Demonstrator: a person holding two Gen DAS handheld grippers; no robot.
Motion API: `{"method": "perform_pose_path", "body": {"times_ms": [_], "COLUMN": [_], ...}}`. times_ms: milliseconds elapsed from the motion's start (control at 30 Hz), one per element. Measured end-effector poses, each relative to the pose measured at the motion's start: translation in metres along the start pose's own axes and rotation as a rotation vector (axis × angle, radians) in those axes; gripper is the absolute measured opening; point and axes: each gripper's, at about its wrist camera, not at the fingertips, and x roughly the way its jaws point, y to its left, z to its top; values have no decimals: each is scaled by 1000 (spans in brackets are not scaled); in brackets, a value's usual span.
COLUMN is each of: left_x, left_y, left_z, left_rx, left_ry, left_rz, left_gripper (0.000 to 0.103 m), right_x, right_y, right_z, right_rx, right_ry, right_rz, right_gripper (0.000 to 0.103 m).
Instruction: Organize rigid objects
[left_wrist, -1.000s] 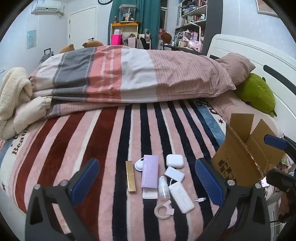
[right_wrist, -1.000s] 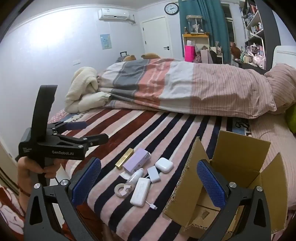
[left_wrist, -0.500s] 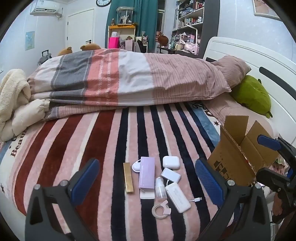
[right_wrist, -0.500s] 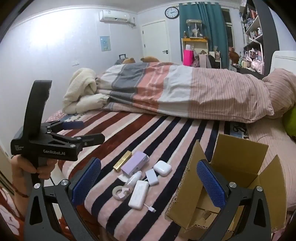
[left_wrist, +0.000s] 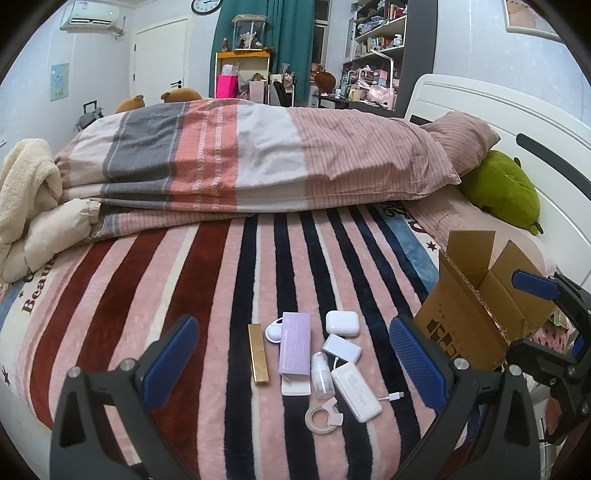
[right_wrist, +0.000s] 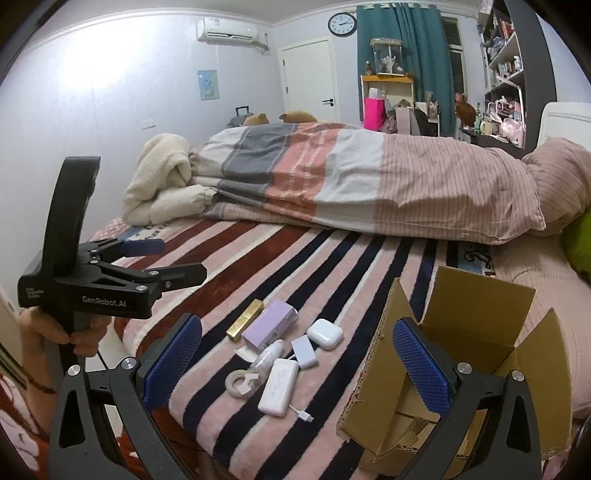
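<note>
Meanwhile both tongs, left (left_wrist: 293, 363) and right (right_wrist: 297, 363), stay apart, edging back.

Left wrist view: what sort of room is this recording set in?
A lived-in bedroom, most likely. A bed with a striped blanket and a folded duvet fills the view, a green plush lies beside the pillow, and cluttered shelves stand behind.

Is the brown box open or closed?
Open. The cardboard box has all its top flaps standing up and spread apart, and the right wrist view looks down into it. Whether anything lies inside, I cannot tell.
</note>
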Motion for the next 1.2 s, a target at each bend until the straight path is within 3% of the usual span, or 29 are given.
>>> {"method": "perform_pose_path", "body": {"times_ms": [1200], "left_x": [-5], "left_y": [-1], "left_z": [2], "left_rx": [4], "left_ry": [-8], "left_rz": [-14], "left_gripper": [103], "right_x": [2], "right_y": [1], "right_z": [-4], "right_rx": [24], "right_ry": [27], "right_rz": [28], "right_gripper": [103]}}
